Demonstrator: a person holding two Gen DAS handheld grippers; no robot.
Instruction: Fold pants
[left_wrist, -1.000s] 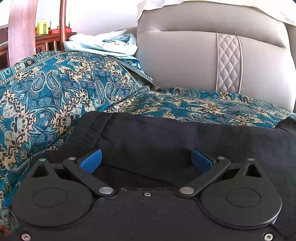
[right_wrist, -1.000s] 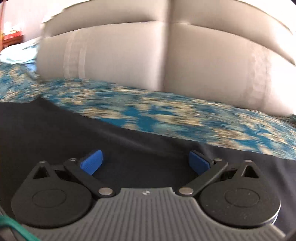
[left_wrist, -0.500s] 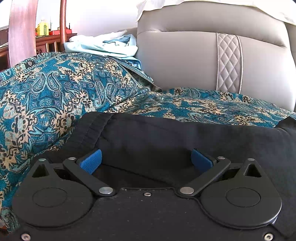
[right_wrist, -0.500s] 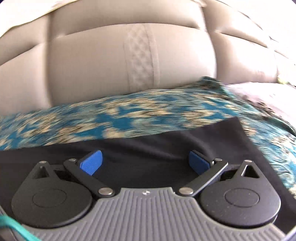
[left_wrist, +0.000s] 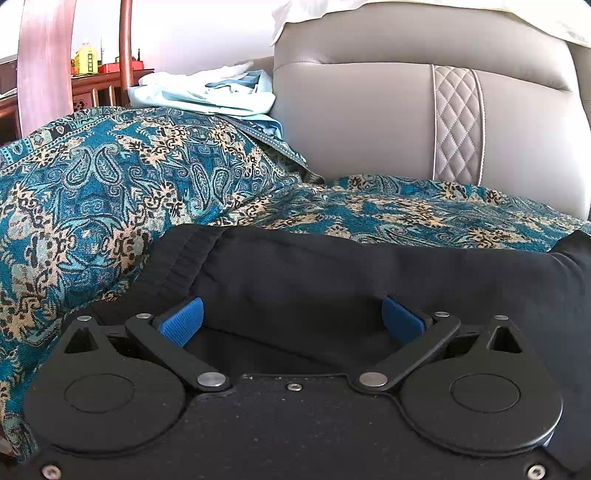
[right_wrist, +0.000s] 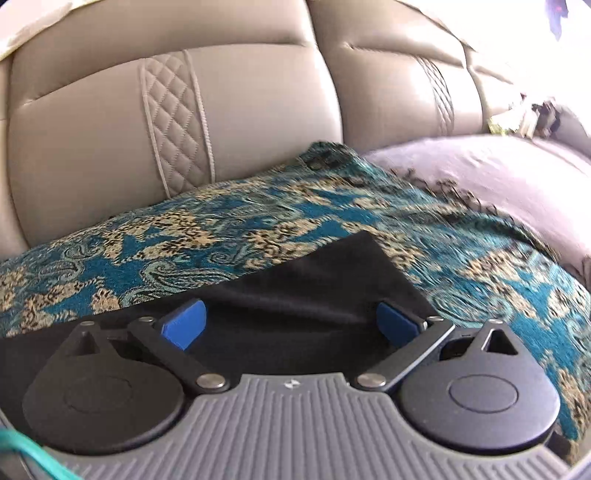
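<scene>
Black pants (left_wrist: 332, 273) lie flat on a teal paisley throw over a sofa seat. Their ribbed waistband (left_wrist: 181, 258) is at the left in the left wrist view. My left gripper (left_wrist: 291, 317) is open, its blue pads spread wide over the pants near the waistband. In the right wrist view the pants' leg end (right_wrist: 332, 280) shows a corner on the throw. My right gripper (right_wrist: 291, 319) is open, low over that leg end.
A grey leather sofa back (left_wrist: 406, 122) stands close behind. Light blue clothes (left_wrist: 207, 92) are piled on the armrest at the left. A wooden post (left_wrist: 44, 62) stands far left. A lilac cushion cover (right_wrist: 498, 177) lies right of the throw (right_wrist: 258, 225).
My right gripper has swept to the right along the pants, from the middle of the leg to its end corner. My left gripper has stayed still.
</scene>
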